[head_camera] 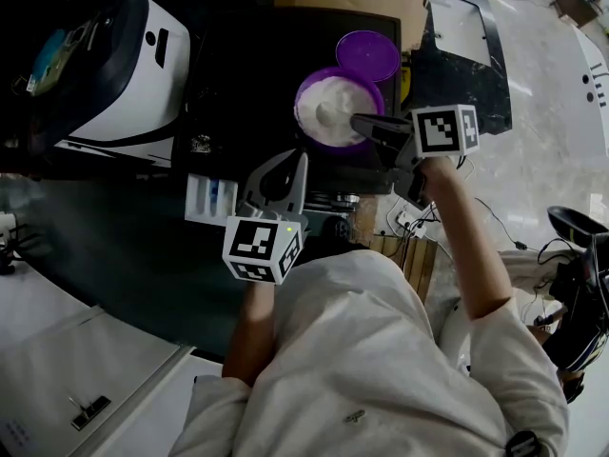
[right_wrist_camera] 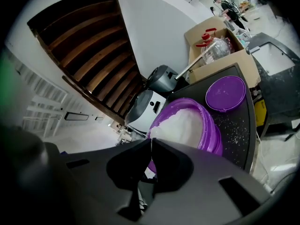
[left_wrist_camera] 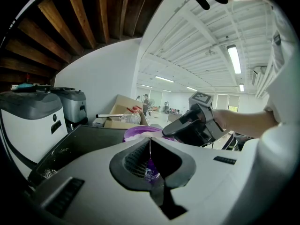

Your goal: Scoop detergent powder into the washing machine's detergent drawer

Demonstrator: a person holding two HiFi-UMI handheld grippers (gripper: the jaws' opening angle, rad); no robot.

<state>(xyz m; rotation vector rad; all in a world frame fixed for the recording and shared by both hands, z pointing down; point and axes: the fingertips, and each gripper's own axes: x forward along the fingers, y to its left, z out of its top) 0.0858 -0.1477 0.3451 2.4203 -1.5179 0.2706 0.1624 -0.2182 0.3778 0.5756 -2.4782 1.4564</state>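
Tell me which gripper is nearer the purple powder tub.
Right. The right gripper reaches over the rim of the tub; the left gripper sits apart, beside the white drawer.

1. No word, brand or number reads clearly for me in any of the three views.
2. The left marker cube [head_camera: 262,248] on the left gripper [head_camera: 301,160] and the right marker cube [head_camera: 444,129] on the right gripper [head_camera: 357,119] carry black-and-white square patterns only, with no letters or digits.
3. A label [left_wrist_camera: 151,174] on the purple tub [left_wrist_camera: 136,134] shows pale print in the left gripper view. It is too small and blurred to read.
4. The white appliance [head_camera: 143,74] bears small black marks [head_camera: 157,38] on its front. I see shapes there, not legible characters.
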